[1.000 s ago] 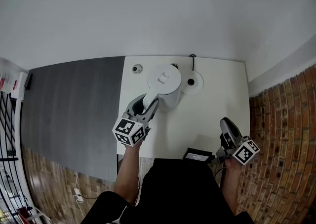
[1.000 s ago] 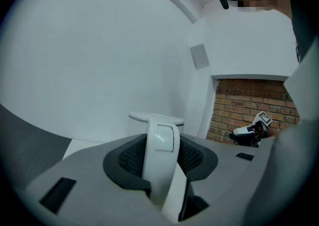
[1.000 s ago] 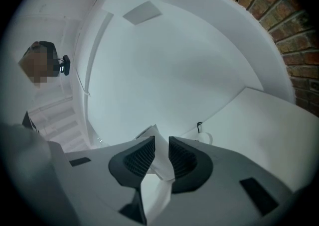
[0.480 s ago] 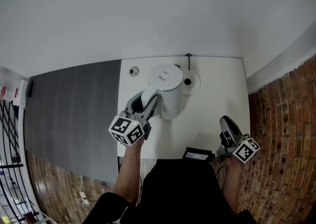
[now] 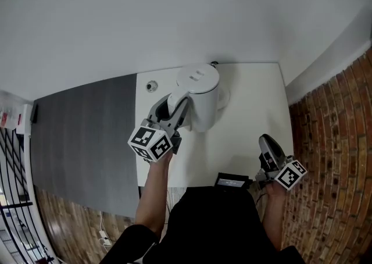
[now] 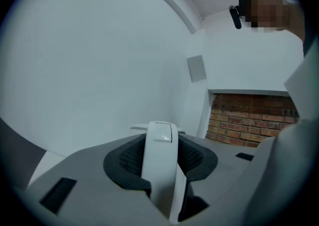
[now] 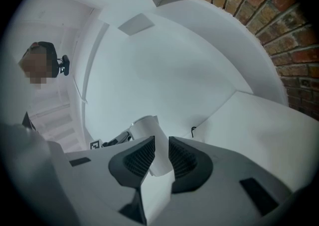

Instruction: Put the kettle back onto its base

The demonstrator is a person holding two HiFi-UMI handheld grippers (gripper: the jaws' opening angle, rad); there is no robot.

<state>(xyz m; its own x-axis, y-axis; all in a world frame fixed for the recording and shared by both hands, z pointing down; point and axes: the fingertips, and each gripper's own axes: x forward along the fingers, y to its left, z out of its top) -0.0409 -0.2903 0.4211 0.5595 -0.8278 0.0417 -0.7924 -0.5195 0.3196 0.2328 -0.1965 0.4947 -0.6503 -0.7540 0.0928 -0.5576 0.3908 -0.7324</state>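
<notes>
Near right, the right gripper point(image 5: 266, 143) waits by the white table point(image 5: 250, 117), jaws a little apart, holding nothing. Farther left, the left gripper point(image 5: 174, 111) squeezes the kettle point(image 5: 200, 88) handle point(image 6: 159, 165). The kettle sits over its base point(image 5: 224, 96). Letting go is probably left.

No legible text or labels.

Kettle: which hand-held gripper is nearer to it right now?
Left. The left hand-held gripper is clamped on the handle of the white kettle. The right hand-held gripper is well apart from it, near the table's front right corner, holding nothing.
</notes>
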